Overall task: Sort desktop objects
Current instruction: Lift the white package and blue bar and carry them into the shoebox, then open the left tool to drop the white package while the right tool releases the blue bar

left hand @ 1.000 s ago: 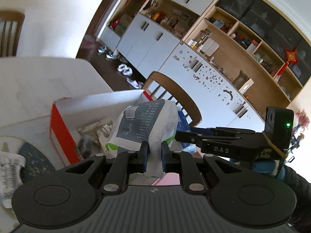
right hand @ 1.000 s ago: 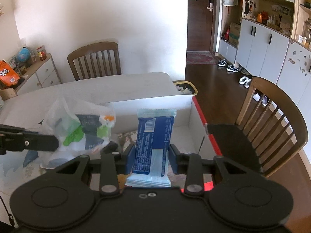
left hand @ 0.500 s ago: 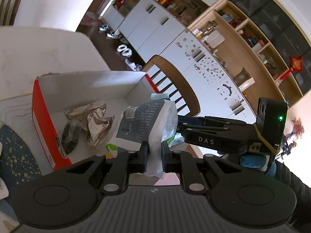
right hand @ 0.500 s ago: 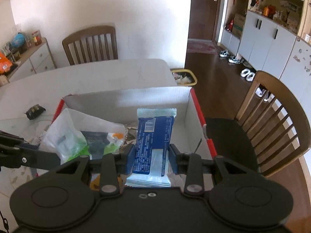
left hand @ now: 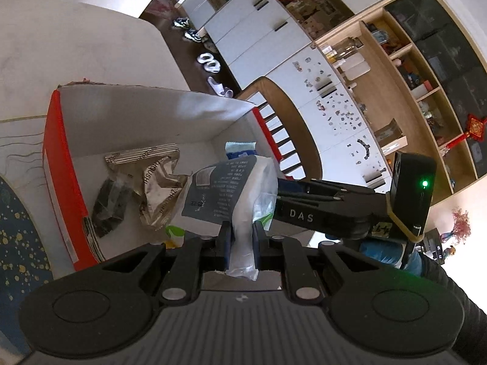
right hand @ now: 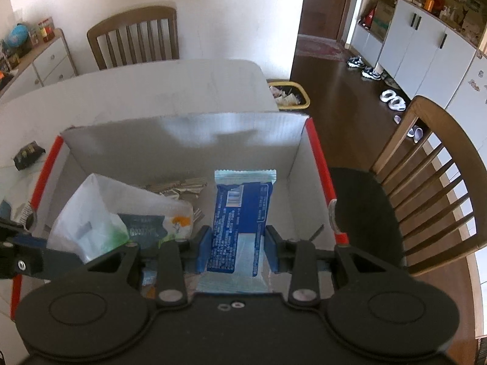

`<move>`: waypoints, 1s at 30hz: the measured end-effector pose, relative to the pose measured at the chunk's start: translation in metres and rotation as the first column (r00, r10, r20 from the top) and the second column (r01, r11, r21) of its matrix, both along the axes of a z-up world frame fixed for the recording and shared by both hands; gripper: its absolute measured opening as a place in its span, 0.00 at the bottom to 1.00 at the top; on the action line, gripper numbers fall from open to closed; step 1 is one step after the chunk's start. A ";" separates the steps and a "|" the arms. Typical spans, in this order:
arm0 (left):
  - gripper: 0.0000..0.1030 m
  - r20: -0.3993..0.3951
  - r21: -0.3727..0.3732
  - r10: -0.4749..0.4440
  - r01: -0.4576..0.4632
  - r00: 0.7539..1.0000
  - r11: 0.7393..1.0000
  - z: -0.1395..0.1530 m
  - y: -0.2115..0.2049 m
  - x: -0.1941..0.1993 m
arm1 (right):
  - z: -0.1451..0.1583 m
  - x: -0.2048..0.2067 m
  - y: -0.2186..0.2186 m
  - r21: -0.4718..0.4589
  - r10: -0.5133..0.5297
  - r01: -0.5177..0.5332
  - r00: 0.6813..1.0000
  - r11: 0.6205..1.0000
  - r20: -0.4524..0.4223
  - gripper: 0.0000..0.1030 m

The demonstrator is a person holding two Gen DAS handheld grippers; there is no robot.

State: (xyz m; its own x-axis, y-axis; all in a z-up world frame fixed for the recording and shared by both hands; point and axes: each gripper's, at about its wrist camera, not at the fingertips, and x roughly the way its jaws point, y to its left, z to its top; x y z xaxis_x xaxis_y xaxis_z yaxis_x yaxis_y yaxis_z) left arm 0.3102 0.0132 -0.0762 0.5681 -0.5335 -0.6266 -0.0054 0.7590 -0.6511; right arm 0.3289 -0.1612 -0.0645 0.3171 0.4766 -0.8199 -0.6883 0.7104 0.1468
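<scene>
A red-edged cardboard box [left hand: 54, 164] with white inner walls stands on the table; it also shows in the right wrist view [right hand: 182, 140]. My left gripper [left hand: 240, 237] is shut on a white and green snack bag [left hand: 231, 188] and holds it over the box. My right gripper [right hand: 237, 243] is shut on a blue wrapped snack pack [right hand: 240, 210] and holds it above the box floor, next to the white bag [right hand: 100, 213]. A crumpled silver wrapper [left hand: 155, 188] and a dark packet [left hand: 109, 203] lie inside the box.
A small dark packet [right hand: 29, 155] lies on the white table left of the box. A blue speckled mat [left hand: 15, 237] is at the left. A wooden chair [right hand: 426, 182] stands right of the box, another chair [right hand: 134, 36] behind the table, a yellow bin [right hand: 289, 94] on the floor.
Both grippers have moved forward and down over the box, each still holding its pack. The box interior now fills more of both views.
</scene>
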 end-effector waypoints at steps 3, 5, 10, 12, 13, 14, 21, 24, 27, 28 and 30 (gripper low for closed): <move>0.12 -0.001 0.007 0.008 -0.008 1.000 1.000 -0.002 0.003 0.005 | -0.006 0.004 0.004 -0.015 0.006 -0.006 1.000 1.000 -0.003 0.35; 0.12 -0.007 0.012 0.007 -0.006 1.000 1.000 -0.005 0.004 0.009 | -0.009 0.008 0.008 -0.028 0.010 -0.010 1.000 1.000 -0.008 0.35; 0.12 -0.006 0.044 -0.003 0.003 1.000 0.999 -0.004 0.003 0.012 | -0.017 0.012 0.013 -0.052 0.032 -0.033 0.999 0.998 -0.015 0.35; 0.13 -0.013 0.039 -0.004 0.005 1.000 0.999 -0.005 0.004 0.013 | -0.020 0.015 0.016 -0.058 0.032 -0.033 0.999 0.998 -0.022 0.35; 0.13 -0.016 0.039 -0.006 0.007 1.000 0.999 -0.006 0.004 0.013 | -0.022 0.016 0.016 -0.059 0.031 -0.033 0.999 0.998 -0.024 0.35; 0.13 -0.017 0.036 -0.009 0.010 1.000 0.999 -0.006 0.004 0.013 | -0.024 0.017 0.017 -0.061 0.031 -0.032 0.999 0.998 -0.030 0.35; 0.13 -0.024 0.068 -0.028 0.029 0.999 0.997 -0.007 0.003 0.012 | -0.032 0.020 0.019 -0.061 0.032 -0.035 0.999 0.998 -0.043 0.33; 0.13 -0.019 0.098 -0.040 0.041 0.999 0.994 -0.005 0.001 0.009 | -0.032 0.019 0.018 -0.055 0.033 -0.035 0.998 0.998 -0.045 0.36; 0.17 -0.021 0.133 -0.045 0.047 0.999 0.990 -0.002 -0.003 0.006 | -0.031 0.019 0.017 -0.053 0.030 -0.032 0.999 0.998 -0.043 0.38; 0.20 -0.021 0.143 -0.041 0.043 0.999 0.989 -0.001 -0.004 0.005 | -0.030 0.019 0.016 -0.050 0.029 -0.031 0.999 0.998 -0.043 0.38; 0.21 -0.020 0.156 -0.041 0.044 0.999 0.987 0.001 -0.006 0.003 | -0.030 0.020 0.013 -0.043 0.028 -0.030 0.999 0.999 -0.045 0.39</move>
